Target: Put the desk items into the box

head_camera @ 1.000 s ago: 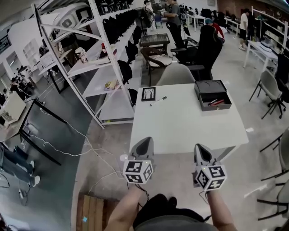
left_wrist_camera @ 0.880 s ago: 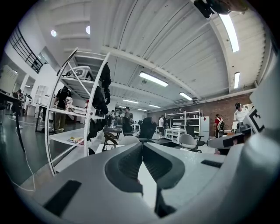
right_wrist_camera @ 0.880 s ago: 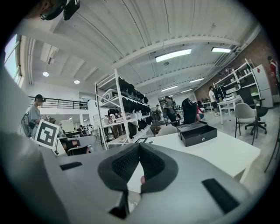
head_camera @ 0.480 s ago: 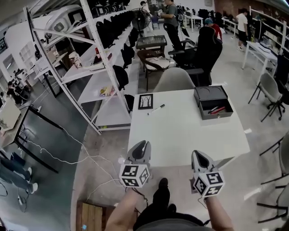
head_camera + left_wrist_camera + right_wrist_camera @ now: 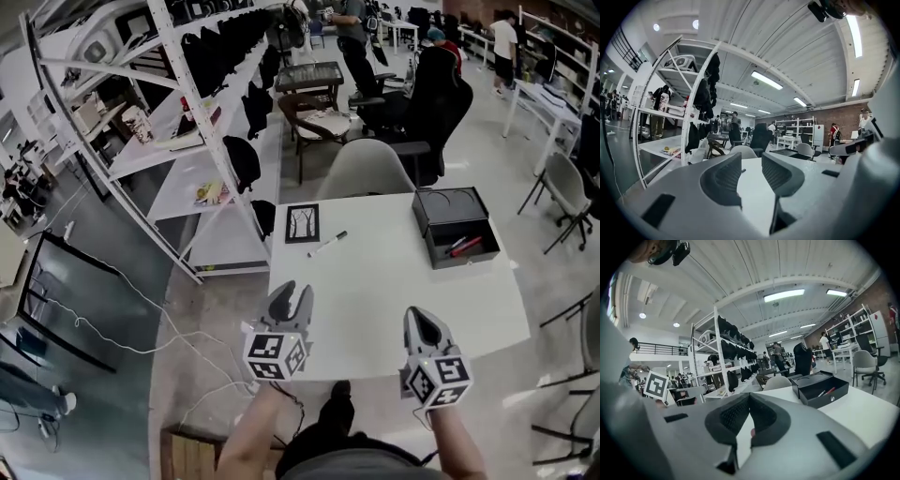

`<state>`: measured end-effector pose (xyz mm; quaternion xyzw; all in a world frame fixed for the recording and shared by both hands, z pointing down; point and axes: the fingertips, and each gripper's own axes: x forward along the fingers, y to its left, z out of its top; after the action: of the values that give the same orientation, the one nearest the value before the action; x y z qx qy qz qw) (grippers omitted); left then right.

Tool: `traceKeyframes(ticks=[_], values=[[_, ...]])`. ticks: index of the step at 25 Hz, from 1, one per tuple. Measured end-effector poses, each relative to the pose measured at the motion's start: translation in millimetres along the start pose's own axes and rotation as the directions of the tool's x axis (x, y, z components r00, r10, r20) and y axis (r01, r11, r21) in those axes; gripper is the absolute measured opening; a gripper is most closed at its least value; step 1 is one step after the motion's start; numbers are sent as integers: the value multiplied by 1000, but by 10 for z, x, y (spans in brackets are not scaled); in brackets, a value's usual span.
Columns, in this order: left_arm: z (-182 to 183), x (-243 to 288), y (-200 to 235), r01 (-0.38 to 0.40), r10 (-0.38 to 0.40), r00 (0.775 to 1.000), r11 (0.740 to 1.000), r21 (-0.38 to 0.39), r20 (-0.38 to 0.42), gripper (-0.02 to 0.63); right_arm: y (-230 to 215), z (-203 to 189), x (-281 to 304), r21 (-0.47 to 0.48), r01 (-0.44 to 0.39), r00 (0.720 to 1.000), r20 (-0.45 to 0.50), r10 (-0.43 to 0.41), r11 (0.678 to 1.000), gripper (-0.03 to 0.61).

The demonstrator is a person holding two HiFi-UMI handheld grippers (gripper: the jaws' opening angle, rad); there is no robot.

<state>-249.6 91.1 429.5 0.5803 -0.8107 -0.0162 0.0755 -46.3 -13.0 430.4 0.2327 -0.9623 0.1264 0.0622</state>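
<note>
A black box (image 5: pixel 450 228) stands open at the white table's (image 5: pixel 375 291) far right, with a red pen and another pen (image 5: pixel 464 247) inside; the right gripper view shows the box (image 5: pixel 819 386) ahead on the right. A marker pen (image 5: pixel 328 244) lies near the far left edge, beside a black-framed card (image 5: pixel 303 223). My left gripper (image 5: pixel 292 292) hovers at the near left edge; its jaws are opening with nothing between them (image 5: pixel 752 171). My right gripper (image 5: pixel 421 316) hangs over the near edge, shut and empty (image 5: pixel 749 398).
A grey chair (image 5: pixel 364 169) is tucked in at the table's far side. A white shelving rack (image 5: pixel 187 141) runs along the left, with cables (image 5: pixel 141 309) on the floor beside it. A wooden pallet (image 5: pixel 192 455) lies near my feet. People stand at the back.
The table has come closer and both grippers have moved up to its near edge. The left gripper's jaws have parted; the right gripper's stay together.
</note>
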Motion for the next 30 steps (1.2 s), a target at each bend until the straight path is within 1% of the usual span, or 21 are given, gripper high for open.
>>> traceKeyframes(ticks=[3, 9, 13, 18, 25, 30], values=[[4, 231, 159, 11, -11, 1000, 1000, -3, -12, 127, -56, 43, 216, 5, 28, 1000, -4, -28, 1000, 3], [0, 674, 401, 35, -35, 999, 999, 0, -34, 143, -116, 97, 559, 9, 57, 998, -23, -57, 998, 3], [-26, 921, 526, 56, -56, 997, 998, -3, -57, 150, -125, 143, 753, 8, 72, 997, -30, -71, 997, 3], [-92, 1225, 631, 92, -90, 992, 996, 16, -91, 157, -165, 218, 953, 4, 94, 995, -26, -94, 996, 3], [-232, 1554, 693, 146, -138, 979, 988, 44, -152, 175, -206, 260, 1076, 3, 131, 991, -28, -131, 991, 3], [-392, 1796, 654, 193, -180, 960, 980, 39, -213, 176, -279, 281, 1080, 5, 152, 988, -28, -152, 988, 3]])
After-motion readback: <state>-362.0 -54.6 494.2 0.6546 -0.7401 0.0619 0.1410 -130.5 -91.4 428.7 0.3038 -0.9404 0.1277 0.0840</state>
